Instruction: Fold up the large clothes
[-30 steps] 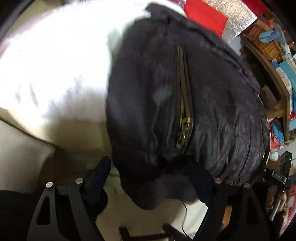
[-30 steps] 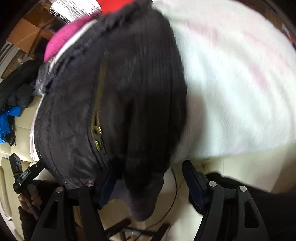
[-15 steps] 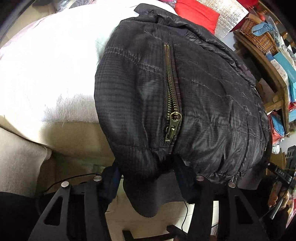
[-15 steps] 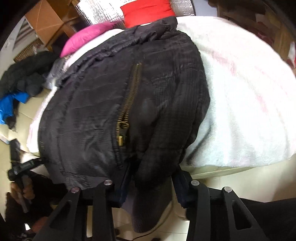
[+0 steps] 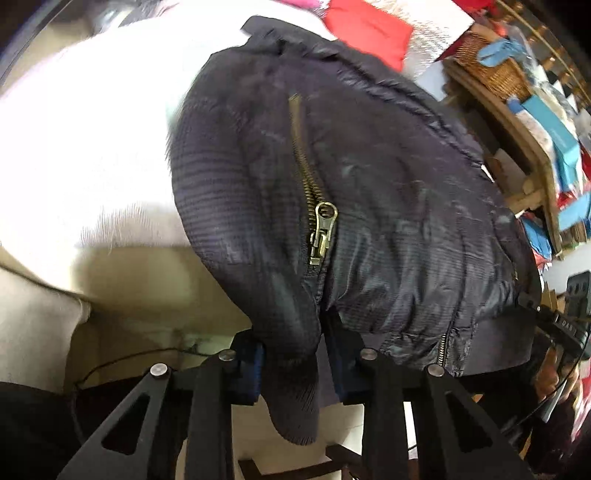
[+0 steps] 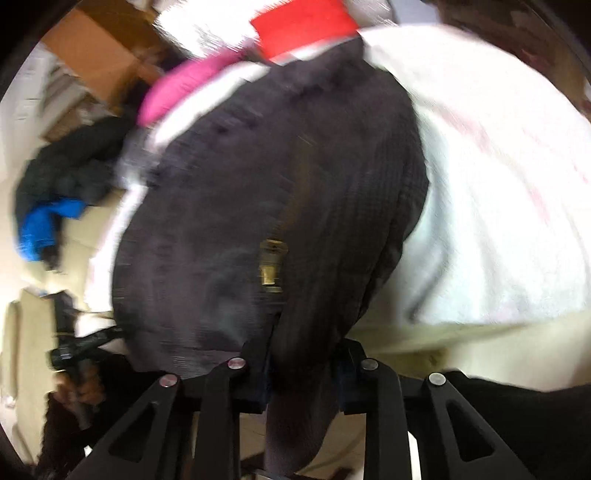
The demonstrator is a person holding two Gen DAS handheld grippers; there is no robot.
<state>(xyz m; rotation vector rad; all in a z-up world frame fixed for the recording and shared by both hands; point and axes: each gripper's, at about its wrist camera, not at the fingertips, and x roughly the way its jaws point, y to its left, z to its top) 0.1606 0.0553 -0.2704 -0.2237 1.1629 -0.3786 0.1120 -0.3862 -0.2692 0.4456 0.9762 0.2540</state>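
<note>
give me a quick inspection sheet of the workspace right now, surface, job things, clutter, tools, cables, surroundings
surface: white fluffy blanket over a cream cushioned seat, bare at the near edge.
job's things: dark quilted jacket lying on the blanket, hem hanging over the near edge; brass pocket zipper facing up.
clutter: red cushion and pink cushion behind the jacket; dark and blue clothes pile off to the side.
grippers: left tool shut on the jacket's lower edge; right tool shut on the jacket too.
cables: thin black cable below the seat edge.
surroundings: wooden shelf with a wicker basket; right view is motion-blurred.
</note>
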